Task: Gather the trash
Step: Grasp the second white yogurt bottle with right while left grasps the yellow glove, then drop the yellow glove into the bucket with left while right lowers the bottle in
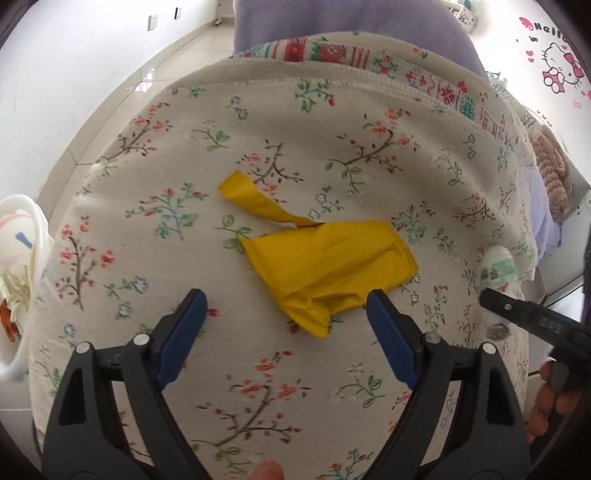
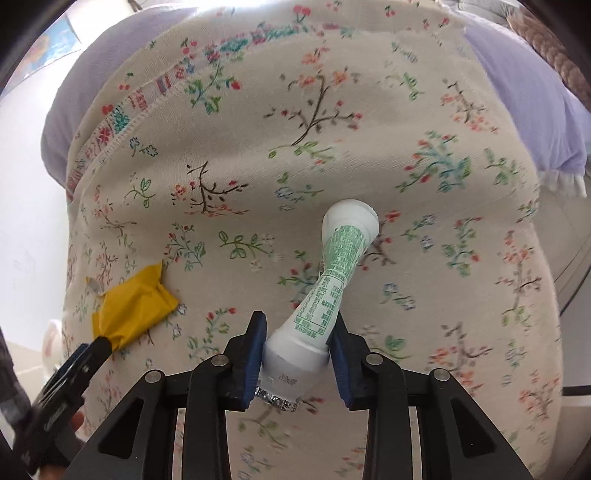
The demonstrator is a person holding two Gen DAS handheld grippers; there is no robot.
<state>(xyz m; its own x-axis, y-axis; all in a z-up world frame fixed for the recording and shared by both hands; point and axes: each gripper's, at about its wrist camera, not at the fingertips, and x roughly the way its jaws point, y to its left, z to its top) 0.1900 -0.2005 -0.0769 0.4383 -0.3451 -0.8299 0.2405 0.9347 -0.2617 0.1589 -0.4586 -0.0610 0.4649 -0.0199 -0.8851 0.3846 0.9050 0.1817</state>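
A crumpled yellow wrapper lies on the floral cloth. My left gripper is open, its blue pads on either side of the wrapper's near end. A small white bottle with green print and a foil top lies on the cloth; my right gripper is shut on its near end. The bottle and right gripper also show at the right of the left wrist view. The wrapper and the left gripper show at the left of the right wrist view.
A white bin holding trash stands at the left, beside the cloth-covered surface. A lilac blanket lies at the far edge. A knitted beige item sits at the right. White tiled floor lies beyond the left edge.
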